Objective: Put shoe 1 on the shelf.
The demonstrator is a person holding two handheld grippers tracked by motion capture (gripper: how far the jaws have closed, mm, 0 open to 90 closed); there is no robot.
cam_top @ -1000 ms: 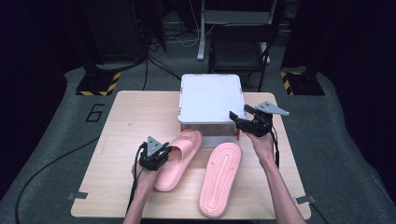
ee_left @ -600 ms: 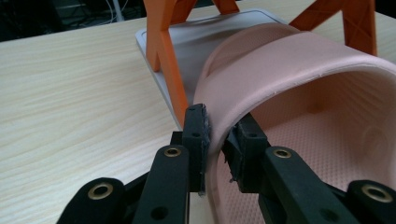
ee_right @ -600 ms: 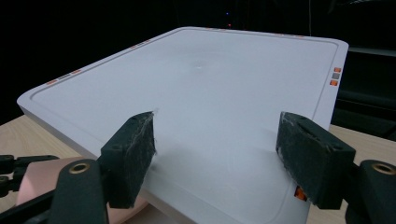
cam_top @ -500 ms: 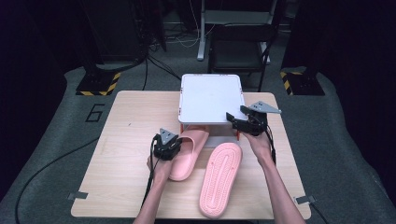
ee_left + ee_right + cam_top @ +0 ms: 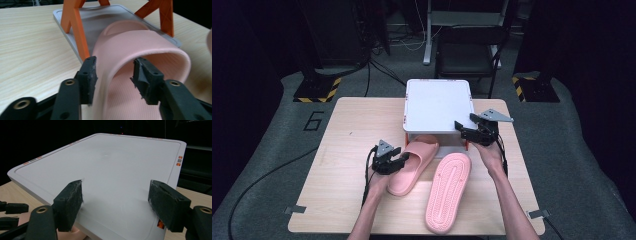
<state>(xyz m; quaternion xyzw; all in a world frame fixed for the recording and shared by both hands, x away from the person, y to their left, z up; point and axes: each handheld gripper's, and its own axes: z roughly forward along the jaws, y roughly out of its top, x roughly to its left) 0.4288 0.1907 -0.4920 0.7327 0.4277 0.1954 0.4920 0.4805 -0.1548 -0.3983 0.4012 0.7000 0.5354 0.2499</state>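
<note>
A pink slipper (image 5: 412, 165) lies right way up, its toe tucked under the white rack (image 5: 437, 102) with orange legs (image 5: 75, 25). My left gripper (image 5: 404, 159) sits at the slipper's strap (image 5: 140, 40). Its jaws have just been opening and now stand open, one on each side of the strap's left wall, (image 5: 115, 67) being the midpoint. A second pink slipper (image 5: 448, 190) lies sole up to the right. My right gripper (image 5: 462, 130) hovers open at the near right corner of the rack's top (image 5: 112, 162), jaws wide above it (image 5: 117, 188).
The wooden table (image 5: 352, 130) has bare room at its left and front. The rack's grey lower tray (image 5: 105, 17) rests on the table. Behind the table stand a black chair (image 5: 467, 55) and yellow-black striped bases (image 5: 317, 90), with cables on the floor.
The left gripper's jaws, shut on the strap before, have opened. It nudged the slipper a little toward the rack first. The right gripper has stayed by the rack's corner.
</note>
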